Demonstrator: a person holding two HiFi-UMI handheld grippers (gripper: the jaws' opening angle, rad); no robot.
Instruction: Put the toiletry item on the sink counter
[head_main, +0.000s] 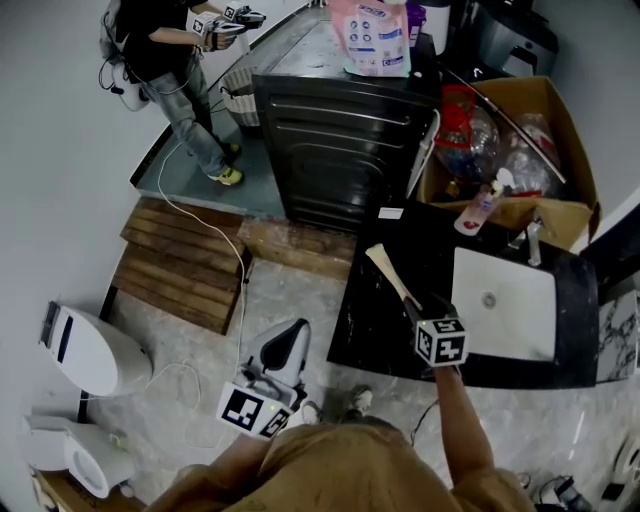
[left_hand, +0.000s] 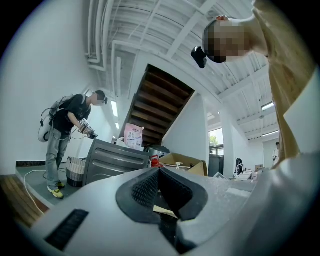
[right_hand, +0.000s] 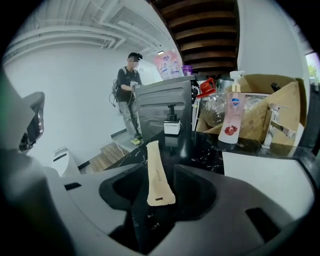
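A long beige toiletry packet (head_main: 388, 272) (right_hand: 156, 170) lies lengthwise on the black marble sink counter (head_main: 375, 330) (right_hand: 202, 150), pointing away from me. My right gripper (head_main: 413, 306) (right_hand: 162, 184) sits low at the packet's near end. Its jaws stand on either side of that end, with dark gaps beside the packet, so it is open. My left gripper (head_main: 296, 332) (left_hand: 160, 172) hangs off the counter to the left, over the floor. It points up at the room, its pads meet, and it holds nothing.
A white basin (head_main: 505, 300) (right_hand: 265, 175) with a tap (head_main: 530, 240) is set into the counter to the right. A pink soap bottle (head_main: 478, 210) (right_hand: 231, 117) and a cardboard box (head_main: 545, 110) stand behind. Further off are a dark appliance (head_main: 340, 150), another person (head_main: 170, 60) and a toilet (head_main: 90, 350).
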